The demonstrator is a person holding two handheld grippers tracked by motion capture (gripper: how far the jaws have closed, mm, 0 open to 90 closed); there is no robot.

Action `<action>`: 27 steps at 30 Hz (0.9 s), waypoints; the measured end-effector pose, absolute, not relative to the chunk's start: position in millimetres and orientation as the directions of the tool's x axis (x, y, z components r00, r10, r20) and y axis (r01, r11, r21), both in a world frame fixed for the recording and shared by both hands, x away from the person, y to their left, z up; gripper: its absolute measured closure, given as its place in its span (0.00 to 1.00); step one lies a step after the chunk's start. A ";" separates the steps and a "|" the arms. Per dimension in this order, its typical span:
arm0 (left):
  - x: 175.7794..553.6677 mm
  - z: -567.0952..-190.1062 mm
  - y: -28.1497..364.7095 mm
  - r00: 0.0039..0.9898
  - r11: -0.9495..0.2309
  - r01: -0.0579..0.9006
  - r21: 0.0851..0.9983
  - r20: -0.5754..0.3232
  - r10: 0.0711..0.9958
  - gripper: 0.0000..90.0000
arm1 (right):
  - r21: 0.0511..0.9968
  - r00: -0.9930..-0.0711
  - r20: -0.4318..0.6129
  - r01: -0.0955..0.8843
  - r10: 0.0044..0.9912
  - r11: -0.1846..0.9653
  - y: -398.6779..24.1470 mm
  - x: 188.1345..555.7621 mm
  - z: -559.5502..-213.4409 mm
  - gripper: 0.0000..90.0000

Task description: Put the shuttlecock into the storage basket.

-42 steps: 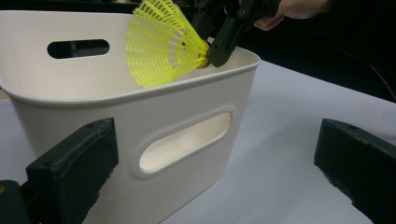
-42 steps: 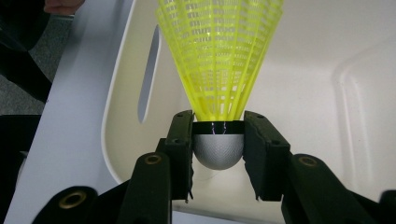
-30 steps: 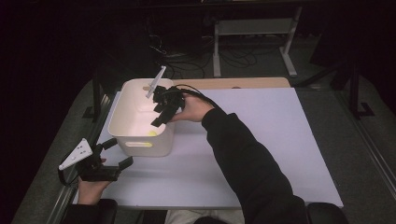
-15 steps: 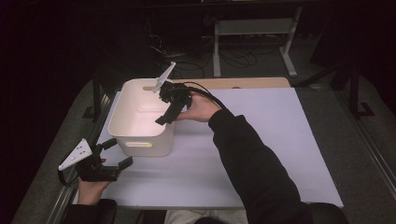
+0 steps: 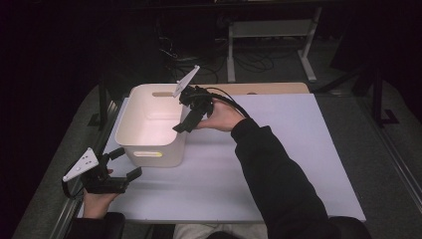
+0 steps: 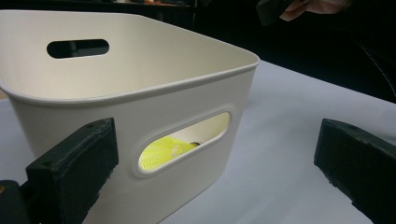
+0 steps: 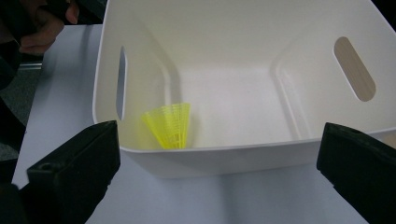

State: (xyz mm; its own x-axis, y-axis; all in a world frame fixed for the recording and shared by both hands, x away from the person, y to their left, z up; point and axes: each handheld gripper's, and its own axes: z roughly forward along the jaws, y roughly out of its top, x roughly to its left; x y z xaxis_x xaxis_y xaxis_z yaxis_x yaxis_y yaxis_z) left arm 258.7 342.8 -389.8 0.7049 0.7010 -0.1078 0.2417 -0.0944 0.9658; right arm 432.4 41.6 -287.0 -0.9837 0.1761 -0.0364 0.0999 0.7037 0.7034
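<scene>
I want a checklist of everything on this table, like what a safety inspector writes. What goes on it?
Surface: white table top, flat, bare apart from the bin.
Job's things: white bin upright near the left edge; yellow shuttlecock lying inside it, by the wall with the handle slot.
Clutter: nothing seen.
Grippers: right gripper above the bin's right rim, jaws have just been opening, nothing between them; left gripper in front of the bin, jaws open, empty.
Cables: black cable trailing from the right gripper over the hand.
Surroundings: dark room, metal stand and floor wires behind the table.
</scene>
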 end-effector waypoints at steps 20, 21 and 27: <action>259.2 -390.1 342.4 0.705 -0.097 0.246 0.965 -0.109 0.701 0.00 | 0.734 -0.975 -0.035 0.124 0.219 0.668 12.1 428.1 -292.3 0.00; 259.2 -390.1 342.4 0.705 -0.097 0.246 0.965 -0.109 0.701 0.00 | 0.734 -0.975 -0.035 0.124 0.219 0.668 12.1 428.1 -292.3 0.00; 259.3 -390.1 342.3 0.704 -0.097 0.247 0.964 -0.110 0.702 0.00 | 0.731 -0.971 -0.026 0.144 0.239 0.667 2.1 425.7 -296.2 0.00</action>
